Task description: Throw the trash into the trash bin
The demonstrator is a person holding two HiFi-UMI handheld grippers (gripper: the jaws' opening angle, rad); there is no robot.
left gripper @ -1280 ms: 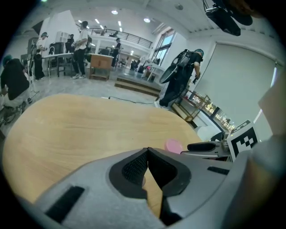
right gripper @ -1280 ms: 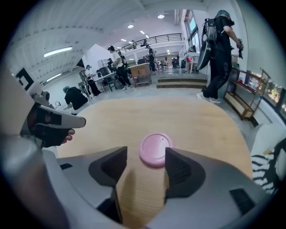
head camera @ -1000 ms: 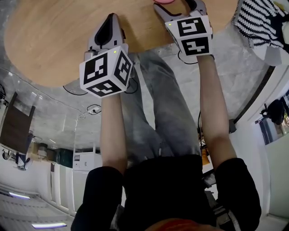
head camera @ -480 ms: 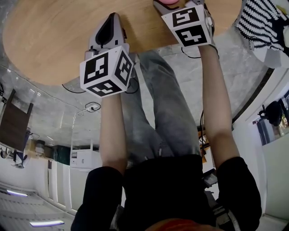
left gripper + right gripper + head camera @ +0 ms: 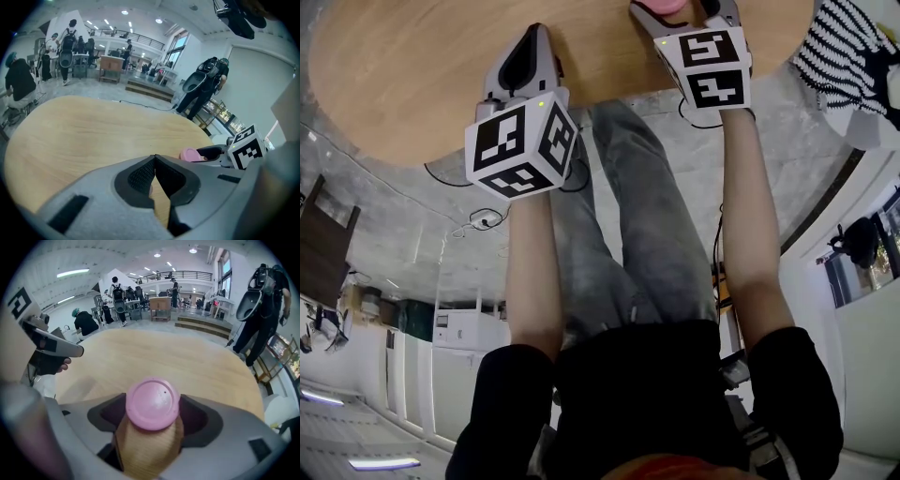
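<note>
reaching over the counter (image 5: 412,84), the right gripper (image 5: 151,430) is straddling a pink-lidded cup (image 5: 152,403), its fingers spread wide, having just been opening, seemingly readying to take it up as trash. at its nine o'clock the left gripper (image 5: 154,163) is hovering, fingers pressed together and empty, out of the way. a striped cloth (image 5: 844,47) is lying at two o'clock; no bin is showing.
</note>
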